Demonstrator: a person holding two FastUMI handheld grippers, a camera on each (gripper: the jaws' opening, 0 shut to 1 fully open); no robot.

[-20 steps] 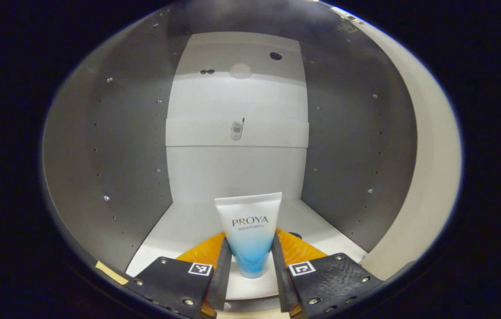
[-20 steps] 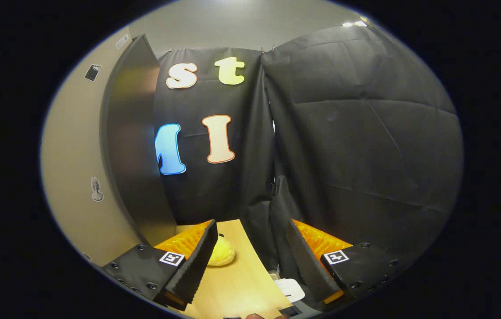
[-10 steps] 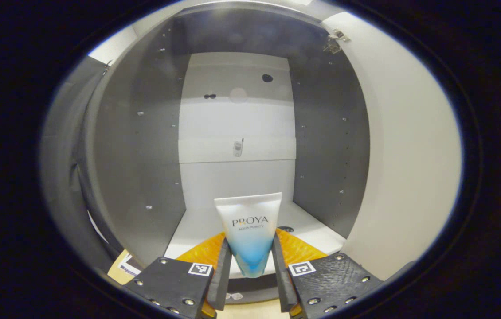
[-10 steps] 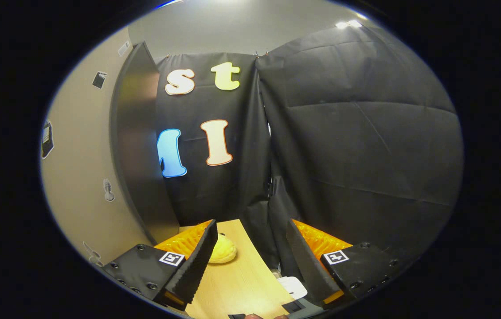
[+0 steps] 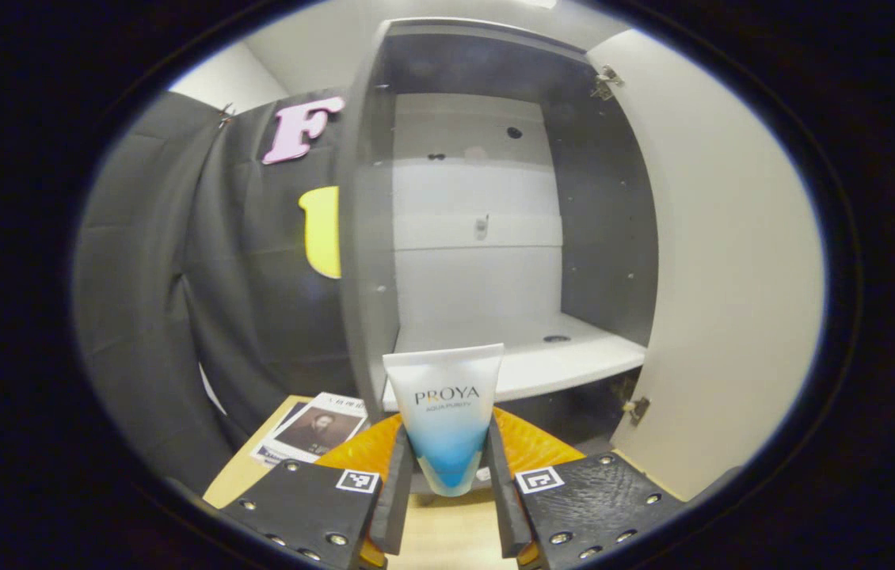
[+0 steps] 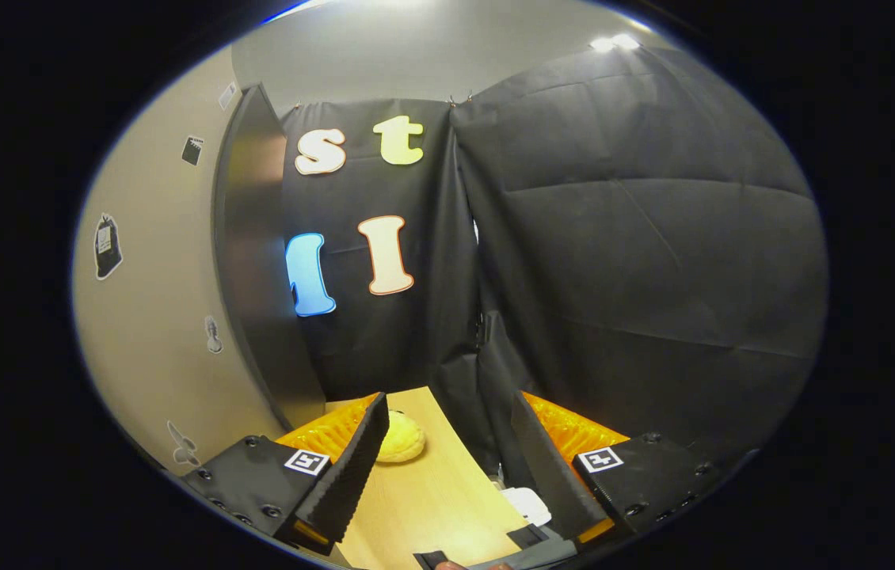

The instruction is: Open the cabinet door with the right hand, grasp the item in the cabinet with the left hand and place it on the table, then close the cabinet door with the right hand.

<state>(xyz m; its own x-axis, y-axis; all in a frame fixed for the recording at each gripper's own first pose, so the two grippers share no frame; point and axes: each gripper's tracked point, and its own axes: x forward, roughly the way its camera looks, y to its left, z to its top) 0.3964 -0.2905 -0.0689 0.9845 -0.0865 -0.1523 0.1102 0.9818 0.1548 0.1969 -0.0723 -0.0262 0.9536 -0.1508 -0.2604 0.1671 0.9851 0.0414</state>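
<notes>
So the left gripper (image 5: 446,507) has backed right out of the grey open-fronted cabinet (image 5: 495,237), fingers clamped on the white-to-blue plastic tube (image 5: 444,419), now over the wooden table (image 5: 447,538). Setting it down looks next. The right gripper (image 6: 447,475) waits with fingers spread wide beside the open beige cabinet door (image 6: 154,317).

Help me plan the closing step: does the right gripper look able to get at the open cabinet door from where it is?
Probably yes: the right gripper is open and holds nothing, and the cabinet door stands just to its left with nothing between them.
</notes>
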